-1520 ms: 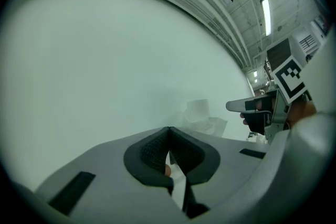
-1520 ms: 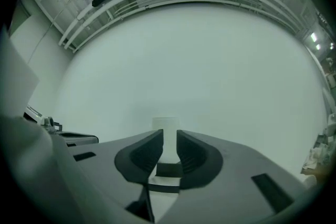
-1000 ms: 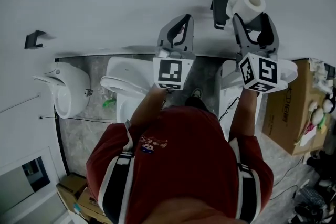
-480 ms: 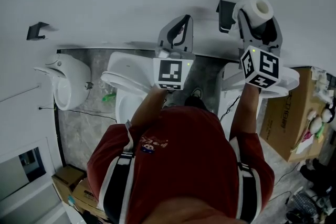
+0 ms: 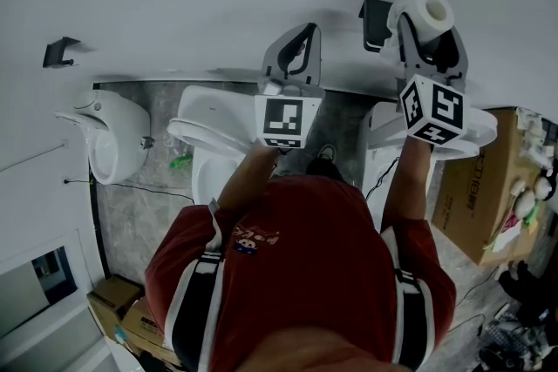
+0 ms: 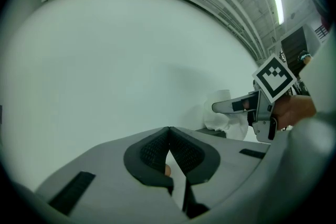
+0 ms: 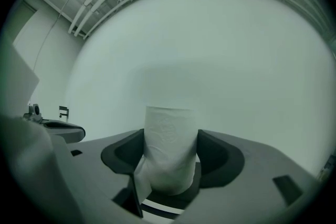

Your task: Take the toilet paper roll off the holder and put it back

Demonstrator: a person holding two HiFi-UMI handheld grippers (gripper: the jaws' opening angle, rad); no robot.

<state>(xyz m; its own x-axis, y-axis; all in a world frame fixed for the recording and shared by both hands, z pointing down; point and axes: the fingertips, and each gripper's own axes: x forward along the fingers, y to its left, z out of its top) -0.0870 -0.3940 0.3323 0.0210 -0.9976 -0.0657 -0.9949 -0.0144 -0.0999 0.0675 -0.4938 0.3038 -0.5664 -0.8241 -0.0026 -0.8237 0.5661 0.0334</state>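
The white toilet paper roll sits on a black wall holder at the upper right of the head view. My right gripper reaches up around it. In the right gripper view the roll stands upright between the two dark pads, which are closing and touch both of its sides. A loose sheet hangs at its lower left. My left gripper points at the bare wall to the left, shut with nothing in it. The left gripper view also shows the roll off to the right.
A white toilet stands below the left gripper and another white fixture at the left. A second black bracket is on the wall at far left. Cardboard boxes stand at the right and lower left.
My right gripper has pushed further up around the roll and its jaws have drawn in against it. The left gripper has stayed where it was.
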